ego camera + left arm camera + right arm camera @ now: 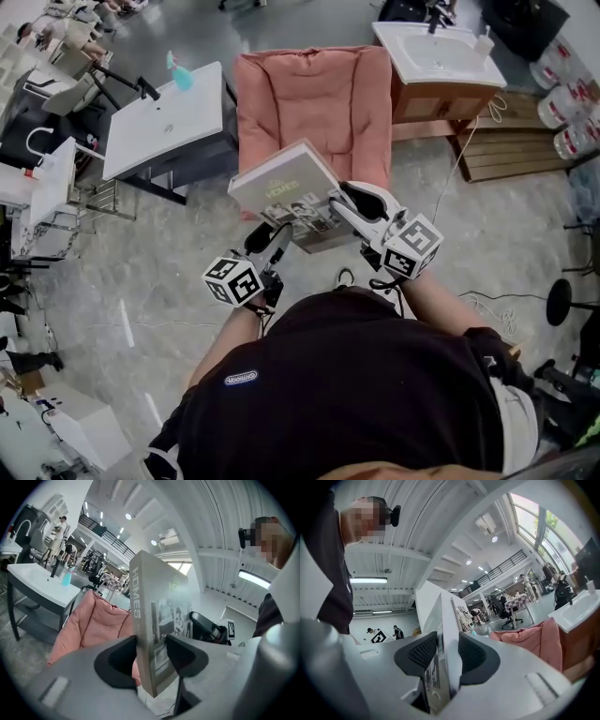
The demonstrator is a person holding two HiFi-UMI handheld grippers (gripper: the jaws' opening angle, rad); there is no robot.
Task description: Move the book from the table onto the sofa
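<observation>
A large grey hardcover book (292, 190) with photos on its cover is held in the air in front of the pink sofa (312, 103). My left gripper (272, 246) is shut on the book's near left edge; in the left gripper view the book (157, 634) stands clamped between the dark pads. My right gripper (349, 208) is shut on the book's near right edge, and the right gripper view shows the book (440, 639) pinched between both pads. The sofa's pink cushion (96, 620) lies just beyond the book.
A white table (167, 120) with a teal spray bottle (181, 73) stands left of the sofa. A white sink on a wooden cabinet (441, 70) stands to its right, with a wooden pallet (511, 145) beyond. People and desks fill the far left.
</observation>
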